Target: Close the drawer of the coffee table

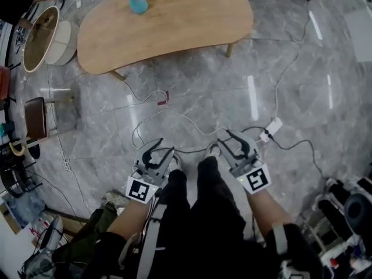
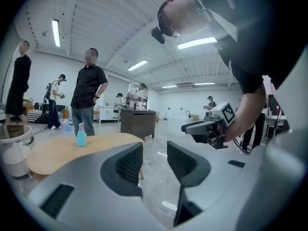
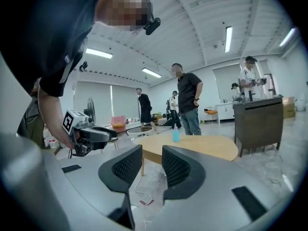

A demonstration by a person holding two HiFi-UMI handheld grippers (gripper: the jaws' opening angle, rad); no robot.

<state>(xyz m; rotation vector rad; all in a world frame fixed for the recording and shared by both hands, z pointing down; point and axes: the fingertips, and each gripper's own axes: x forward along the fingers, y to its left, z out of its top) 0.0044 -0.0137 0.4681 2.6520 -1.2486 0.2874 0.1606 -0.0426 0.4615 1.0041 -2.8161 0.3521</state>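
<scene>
The light wooden coffee table (image 1: 168,22) stands across the grey marble floor, some way ahead of me. A blue spray bottle (image 1: 138,3) sits on its top. No drawer shows in any view. My left gripper (image 1: 160,151) and right gripper (image 1: 232,139) hang side by side above the floor, well short of the table, both open with nothing between the jaws. In the left gripper view the left gripper (image 2: 154,155) points over the table (image 2: 72,150) and bottle (image 2: 81,135). Beyond the right gripper (image 3: 151,165) lie the table (image 3: 202,148) and bottle (image 3: 176,135).
White cables (image 1: 168,118) and a power strip (image 1: 271,127) lie on the floor between me and the table. A round white tub (image 1: 46,36) stands left of the table. A dark cabinet (image 2: 138,122) and several standing people are behind it.
</scene>
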